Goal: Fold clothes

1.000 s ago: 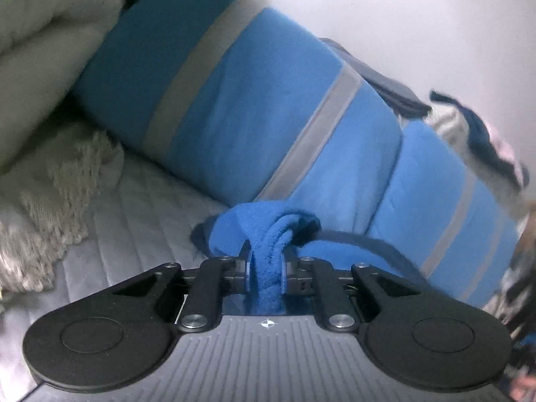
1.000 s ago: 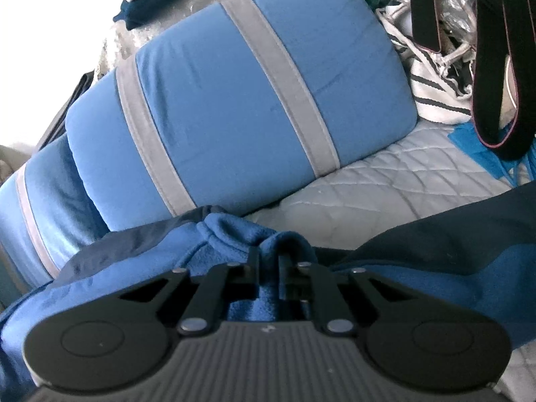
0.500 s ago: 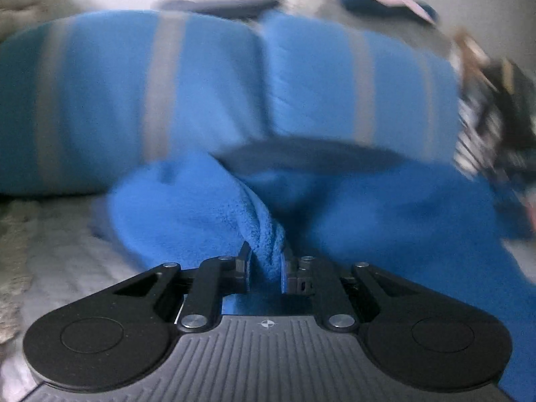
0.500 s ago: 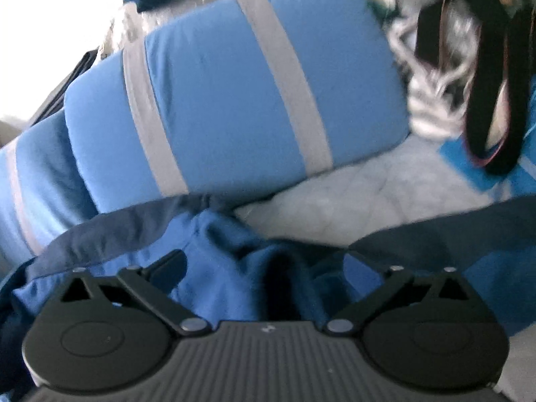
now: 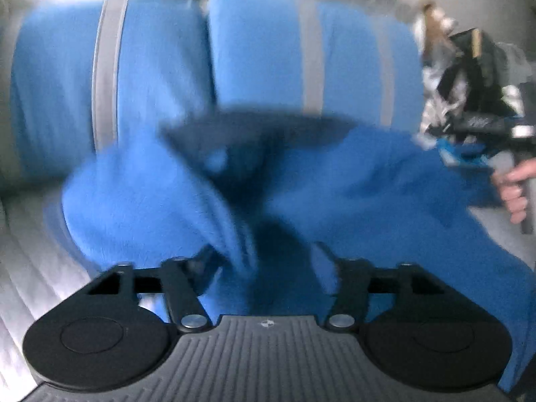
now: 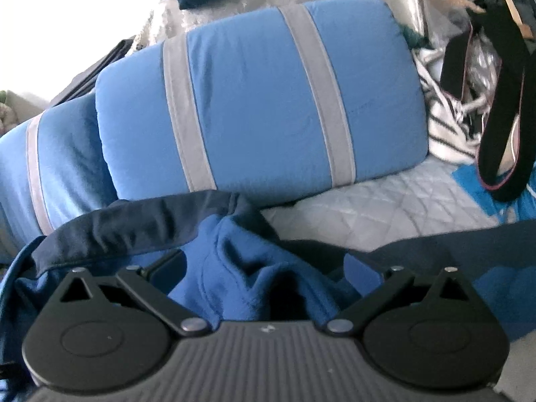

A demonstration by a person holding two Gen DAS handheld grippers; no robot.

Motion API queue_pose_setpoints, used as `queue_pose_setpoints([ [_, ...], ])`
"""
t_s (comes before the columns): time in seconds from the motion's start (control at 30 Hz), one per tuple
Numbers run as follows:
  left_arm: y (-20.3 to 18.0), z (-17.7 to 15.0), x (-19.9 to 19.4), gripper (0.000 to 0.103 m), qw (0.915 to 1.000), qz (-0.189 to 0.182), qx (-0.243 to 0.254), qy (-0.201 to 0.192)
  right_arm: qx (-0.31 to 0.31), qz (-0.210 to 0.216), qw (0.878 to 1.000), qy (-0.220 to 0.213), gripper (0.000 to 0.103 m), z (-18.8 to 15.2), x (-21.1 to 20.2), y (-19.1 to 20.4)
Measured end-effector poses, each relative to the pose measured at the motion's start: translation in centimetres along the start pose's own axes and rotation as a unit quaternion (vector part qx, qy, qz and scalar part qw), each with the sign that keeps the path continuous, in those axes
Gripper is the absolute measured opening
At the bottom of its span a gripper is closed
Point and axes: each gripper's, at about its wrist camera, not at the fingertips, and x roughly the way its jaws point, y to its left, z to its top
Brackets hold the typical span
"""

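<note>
A blue fleece garment (image 5: 351, 187) with a dark navy band (image 6: 134, 221) lies bunched on the quilted bed. My left gripper (image 5: 264, 261) is open, its jaws spread wide with a fold of the fleece lying loose between them; the view is motion-blurred. My right gripper (image 6: 264, 278) is open too, jaws wide apart over a bunched fold of the fleece (image 6: 248, 274). In the left wrist view the right gripper and the hand holding it (image 5: 512, 187) show at the far right edge.
Two blue pillows with grey stripes (image 6: 261, 100) (image 5: 110, 77) stand against the wall behind the garment. A striped cloth (image 6: 442, 127) and a black strap (image 6: 502, 127) lie at the right. The grey quilted bedcover (image 6: 378, 207) lies under everything.
Both grippers were shut on the fleece a second ago. The right one opened first, then the left opened. The left view swung right toward the pillows.
</note>
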Motion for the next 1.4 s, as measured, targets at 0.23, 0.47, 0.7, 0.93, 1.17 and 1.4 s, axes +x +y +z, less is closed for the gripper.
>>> queue_pose_setpoints([
  [0.23, 0.9, 3.2, 0.5, 0.076, 0.994, 0.092, -0.016, -0.056, 0.007, 0.029, 0.999, 0.026, 0.103, -0.8, 0.4, 1.2],
  [0.47, 1.8, 6.1, -1.1, 0.078, 0.9769, 0.145, -0.024, -0.155, -0.027, 0.063, 0.996, 0.056, 0.103, -2.1, 0.6, 3.3],
  [0.7, 4.7, 7.3, 4.6, 0.078, 0.9844, 0.155, -0.059, -0.057, -0.036, 0.068, 0.995, 0.066, 0.103, -2.2, 1.1, 3.6],
  [0.93, 10.0, 5.5, 7.7, 0.012, 0.9722, 0.153, -0.176, 0.015, -0.031, 0.077, 0.994, 0.077, 0.103, -2.0, 1.3, 3.4],
  [1.17, 10.2, 5.6, 4.4, 0.01, 0.971, 0.171, -0.165, -0.024, -0.067, 0.104, 0.986, 0.116, 0.103, -3.8, 1.4, 5.7],
  [1.4, 9.8, 4.6, 1.1, 0.01, 0.9722, 0.19, -0.131, -0.038, -0.13, 0.103, 0.973, 0.159, 0.103, -6.5, 1.6, 8.5],
])
